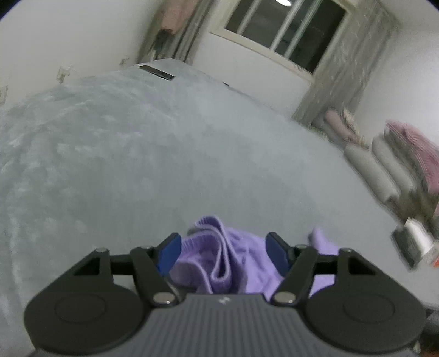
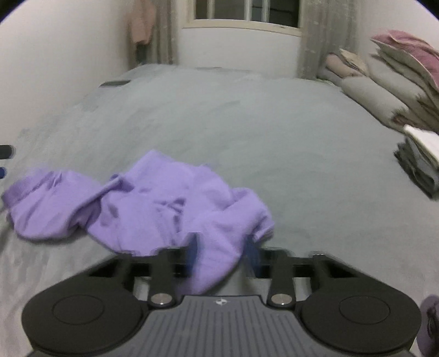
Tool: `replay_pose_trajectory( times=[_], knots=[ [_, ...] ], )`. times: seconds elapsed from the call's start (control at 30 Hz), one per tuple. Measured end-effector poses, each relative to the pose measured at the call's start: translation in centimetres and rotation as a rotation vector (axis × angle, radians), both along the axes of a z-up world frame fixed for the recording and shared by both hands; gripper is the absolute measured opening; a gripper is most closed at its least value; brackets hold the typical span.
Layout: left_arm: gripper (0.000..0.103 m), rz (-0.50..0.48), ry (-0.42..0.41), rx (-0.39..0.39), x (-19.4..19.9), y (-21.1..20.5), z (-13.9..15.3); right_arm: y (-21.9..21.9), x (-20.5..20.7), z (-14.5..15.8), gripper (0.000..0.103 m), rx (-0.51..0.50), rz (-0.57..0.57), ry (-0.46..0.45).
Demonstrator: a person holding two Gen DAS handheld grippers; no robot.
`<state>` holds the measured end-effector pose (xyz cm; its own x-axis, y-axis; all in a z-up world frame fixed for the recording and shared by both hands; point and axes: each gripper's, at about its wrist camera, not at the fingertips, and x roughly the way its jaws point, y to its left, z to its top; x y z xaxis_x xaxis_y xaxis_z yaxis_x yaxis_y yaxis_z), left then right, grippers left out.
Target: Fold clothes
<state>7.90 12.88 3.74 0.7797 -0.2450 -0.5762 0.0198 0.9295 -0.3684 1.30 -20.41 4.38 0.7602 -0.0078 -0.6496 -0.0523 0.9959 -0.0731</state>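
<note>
- Lilac knit fabric, a crumpled purple garment point(image 2: 153, 203), lies on the grey bed point(image 2: 247, 131), in the lower left and centre of the right wrist view.
- In that view a fold of the garment hangs down between the blue pads of the right hand-held gripper point(image 2: 222, 255). The picture is blurred there, so whether the pads press on the cloth cannot be told.
- In the left wrist view the left hand-held gripper point(image 1: 223, 251) sits at the bottom centre, its blue pads point(image 1: 170, 252) standing well apart.
- The garment point(image 1: 219, 261) bunches in ridged folds between those pads; they appear beside the cloth rather than clamped on it.
- A stack of folded clothes point(image 2: 419, 164) rests at the right edge of the right wrist view, well apart from the purple garment.
- Pillows and bedding point(image 2: 384, 82), grey with a pink piece on top, are piled at the upper right.
- A window point(image 2: 247, 11) with grey curtains sits at the top centre, behind the bed.
</note>
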Motion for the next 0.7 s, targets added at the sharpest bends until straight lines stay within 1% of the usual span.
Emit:
replay_pose_trajectory(
  times=[0.03,0.07,0.1,0.13,0.17,0.2,0.3,0.33,0.43,0.47,0.5,0.53,0.6,0.67,0.7],
  knots=[
    [0.024,-0.009,-0.011,0.017,-0.2,-0.5,0.1,0.0,-0.2,0.5,0.008,0.003,-0.008,-0.034],
    [0.01,-0.019,-0.022,0.035,-0.4,-0.9,0.3,0.1,-0.4,1.1,0.008,0.007,-0.018,-0.07],
    [0.007,-0.028,-0.032,0.052,-0.7,-1.4,0.4,0.1,-0.5,1.7,0.007,0.011,-0.028,-0.105],
    [0.006,-0.038,-0.043,0.069,-0.9,-1.9,0.6,0.1,-0.7,2.3,0.007,0.015,-0.037,-0.141],
    [0.006,-0.047,-0.054,0.087,-1.1,-2.4,0.7,0.0,-1.3,3.3,0.007,0.029,-0.052,-0.197],
    [0.006,-0.054,-0.074,0.086,-1.4,-2.6,1.1,-0.2,-2.0,4.2,0.007,0.044,-0.067,-0.253],
    [0.006,-0.063,-0.208,-0.084,-3.6,-0.6,4.4,-0.8,-4.2,6.6,0.007,0.081,-0.114,-0.415],
    [0.006,-0.063,-0.24,-0.122,-4.3,0.0,5.1,-0.8,-4.8,7.2,0.007,0.091,-0.123,-0.459],
    [0.007,-0.064,-0.235,-0.14,-4.9,0.8,5.3,-0.6,-6.7,8.6,0.007,0.092,-0.147,-0.585],
    [0.007,-0.06,-0.193,-0.113,-4.7,0.7,4.9,-0.3,-6.9,8.8,0.007,0.092,-0.148,-0.608],
    [0.007,-0.049,-0.143,-0.091,-4.3,0.5,4.3,-0.3,-7.0,9.2,0.007,0.106,-0.146,-0.608],
    [0.007,-0.038,-0.093,-0.085,-3.8,0.5,3.5,-0.2,-7.0,9.5,0.007,0.121,-0.145,-0.607],
    [0.007,-0.016,-0.035,-0.112,-2.9,1.1,2.5,-0.2,-6.4,8.9,0.008,0.139,-0.156,-0.511],
    [0.008,-0.002,-0.006,-0.149,-2.6,1.8,2.1,-0.5,-5.5,8.3,0.008,0.147,-0.166,-0.417],
    [0.01,-0.001,-0.002,-0.148,-2.6,1.9,2.0,-0.6,-5.2,8.1,0.008,0.141,-0.173,-0.394]
  ],
)
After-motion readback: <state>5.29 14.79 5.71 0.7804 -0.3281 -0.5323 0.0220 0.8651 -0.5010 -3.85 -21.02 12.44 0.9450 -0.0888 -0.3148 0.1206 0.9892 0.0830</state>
